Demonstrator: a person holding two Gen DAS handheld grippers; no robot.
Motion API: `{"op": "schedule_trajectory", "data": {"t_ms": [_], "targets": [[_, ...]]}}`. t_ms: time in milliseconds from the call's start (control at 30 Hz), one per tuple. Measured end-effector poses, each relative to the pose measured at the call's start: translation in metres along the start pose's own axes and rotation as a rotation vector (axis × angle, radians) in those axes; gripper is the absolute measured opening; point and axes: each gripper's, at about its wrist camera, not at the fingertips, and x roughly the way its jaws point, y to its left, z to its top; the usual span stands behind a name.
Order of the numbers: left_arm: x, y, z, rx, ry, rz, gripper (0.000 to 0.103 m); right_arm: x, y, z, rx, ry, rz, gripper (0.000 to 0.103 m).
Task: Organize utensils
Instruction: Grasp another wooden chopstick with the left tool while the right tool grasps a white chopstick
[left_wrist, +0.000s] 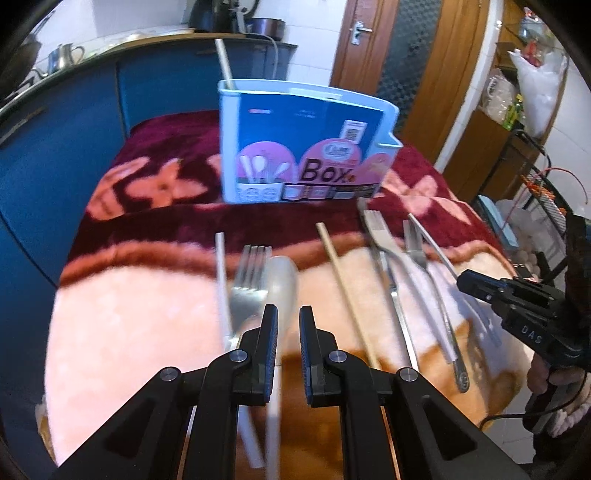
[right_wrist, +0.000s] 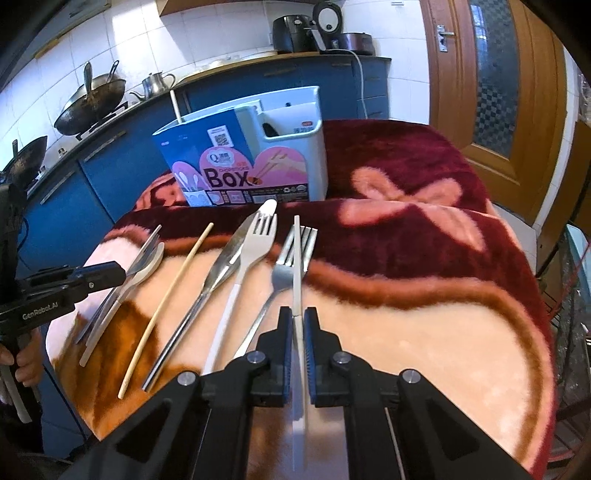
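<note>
A blue and white utensil box (left_wrist: 303, 147) stands on the blanket-covered table; it also shows in the right wrist view (right_wrist: 251, 162), with one white chopstick (left_wrist: 224, 62) standing in it. My left gripper (left_wrist: 288, 317) is open just above a white spoon (left_wrist: 282, 284), beside a metal fork (left_wrist: 249, 280) and a white chopstick (left_wrist: 220, 273). My right gripper (right_wrist: 298, 321) is shut on a white chopstick (right_wrist: 296, 266) that crosses a metal fork (right_wrist: 288, 266). A wooden chopstick (right_wrist: 173, 291), a knife (right_wrist: 218, 273) and a white fork (right_wrist: 255, 243) lie to the left.
The table carries a dark red and peach floral blanket (right_wrist: 424, 295). Blue kitchen cabinets (left_wrist: 74, 122) stand left and behind, with woks (right_wrist: 88, 99) on the counter. A wooden door (right_wrist: 495, 74) is at the back right. A wire rack (left_wrist: 543, 192) stands right of the table.
</note>
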Motion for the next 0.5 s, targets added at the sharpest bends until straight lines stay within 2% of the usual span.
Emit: {"op": "schedule_trajectory", "data": {"t_ms": [200,500], "targets": [[0.013,-0.018,0.010,0.007,0.038,-0.076,0.011,0.003,-0.008,0.000,0.009,0.045,0.001,0.008],[0.043,-0.029,0.030,-0.006,0.129,-0.107,0.011,0.017,-0.004,0.016,-0.041,0.097,0.013,0.009]]}}
